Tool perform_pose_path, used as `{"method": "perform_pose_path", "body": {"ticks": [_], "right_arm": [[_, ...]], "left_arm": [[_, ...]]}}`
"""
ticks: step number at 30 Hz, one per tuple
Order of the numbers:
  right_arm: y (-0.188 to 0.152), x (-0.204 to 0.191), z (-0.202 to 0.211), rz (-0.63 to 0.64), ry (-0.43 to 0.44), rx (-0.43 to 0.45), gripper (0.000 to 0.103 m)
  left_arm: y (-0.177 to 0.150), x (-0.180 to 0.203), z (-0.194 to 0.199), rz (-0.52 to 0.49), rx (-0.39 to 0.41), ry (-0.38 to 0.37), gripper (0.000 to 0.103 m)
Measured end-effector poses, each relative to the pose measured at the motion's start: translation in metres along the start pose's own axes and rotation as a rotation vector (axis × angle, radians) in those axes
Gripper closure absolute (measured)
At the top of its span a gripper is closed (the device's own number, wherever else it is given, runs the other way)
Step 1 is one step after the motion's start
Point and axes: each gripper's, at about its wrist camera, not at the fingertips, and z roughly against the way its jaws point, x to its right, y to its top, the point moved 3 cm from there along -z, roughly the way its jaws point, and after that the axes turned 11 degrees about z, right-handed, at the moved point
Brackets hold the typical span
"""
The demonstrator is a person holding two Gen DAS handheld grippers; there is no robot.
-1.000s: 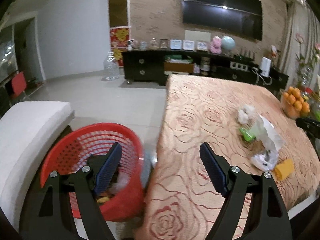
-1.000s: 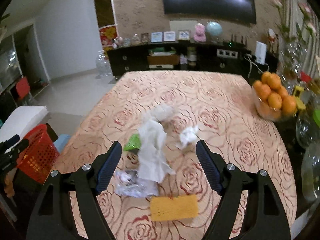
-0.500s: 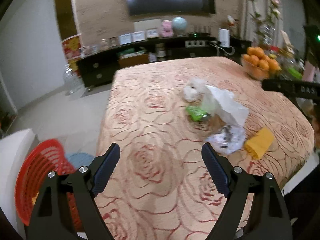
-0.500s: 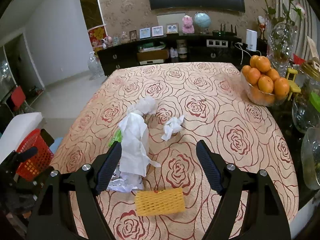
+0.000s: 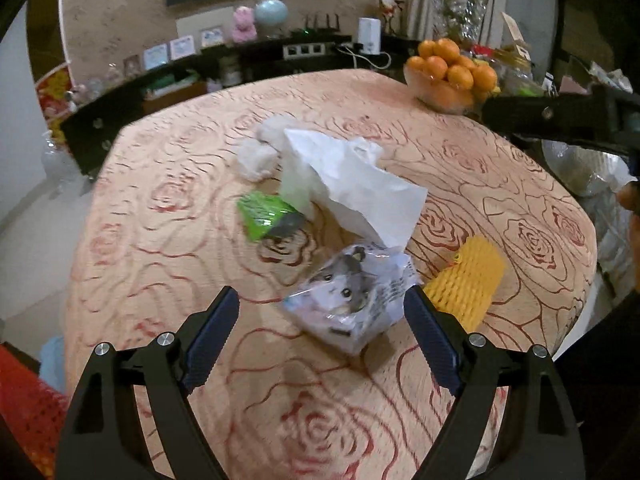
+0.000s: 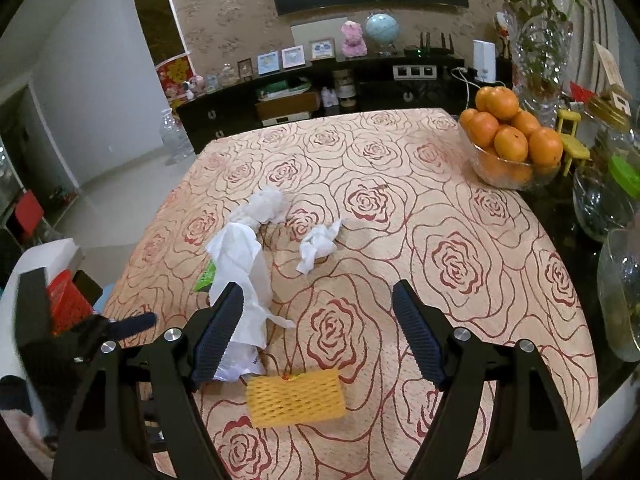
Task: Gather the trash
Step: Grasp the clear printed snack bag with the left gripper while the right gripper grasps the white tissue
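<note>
My left gripper (image 5: 320,336) has just been opening; its jaws gape, empty, over the crumpled wrapper (image 5: 352,296) near the table (image 5: 160,240) edge. My right gripper (image 6: 316,328) stands wide, nothing held, above the yellow foam net (image 6: 295,397).

We're looking at two matching handheld grippers, the left gripper (image 5: 320,336) and the right gripper (image 6: 318,330). Both have matte black angular plastic frames with triangular cutouts, round silver screws at the finger joints, and dark blue ribbed pads (image 5: 210,342) lining the inner faces of the fingers. Pretty chunky build, honestly.
</note>
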Motion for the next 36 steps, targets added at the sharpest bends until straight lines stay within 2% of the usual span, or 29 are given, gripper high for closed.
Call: {"method": "perform_pose_path", "body": {"ticks": [7, 8, 11, 14, 17, 22, 28, 30, 36], "right_arm": [[-0.002, -0.001, -0.005, 0.0, 0.014, -0.02, 0.029], [-0.003, -0.002, -0.006, 0.001, 0.014, -0.022, 0.029], [-0.003, -0.003, -0.008, 0.002, 0.016, -0.026, 0.029], [-0.003, -0.004, -0.009, -0.002, 0.018, -0.029, 0.029], [-0.005, -0.005, -0.012, -0.003, 0.021, -0.037, 0.029], [-0.005, -0.004, -0.02, -0.022, 0.04, -0.049, 0.029], [0.001, -0.015, -0.028, -0.006, 0.076, -0.033, 0.028], [0.003, -0.024, -0.032, 0.019, 0.089, -0.03, 0.023], [0.015, -0.049, -0.048, 0.074, 0.1, -0.015, 0.016]], "left_arm": [[-0.001, 0.006, -0.019, 0.007, -0.012, -0.075, 0.023], [-0.002, 0.005, -0.02, 0.012, -0.013, -0.082, 0.031], [-0.003, 0.004, -0.019, 0.016, -0.007, -0.079, 0.044], [-0.005, 0.003, -0.016, 0.023, -0.008, -0.096, 0.054], [-0.01, 0.005, -0.013, 0.01, -0.008, -0.093, 0.059], [-0.017, 0.002, -0.003, 0.035, -0.007, -0.089, 0.06], [-0.016, -0.018, 0.022, 0.067, 0.03, -0.048, 0.06], [-0.015, -0.027, 0.032, 0.08, 0.048, -0.027, 0.06], [-0.01, -0.055, 0.058, 0.134, 0.101, 0.022, 0.06]]}}
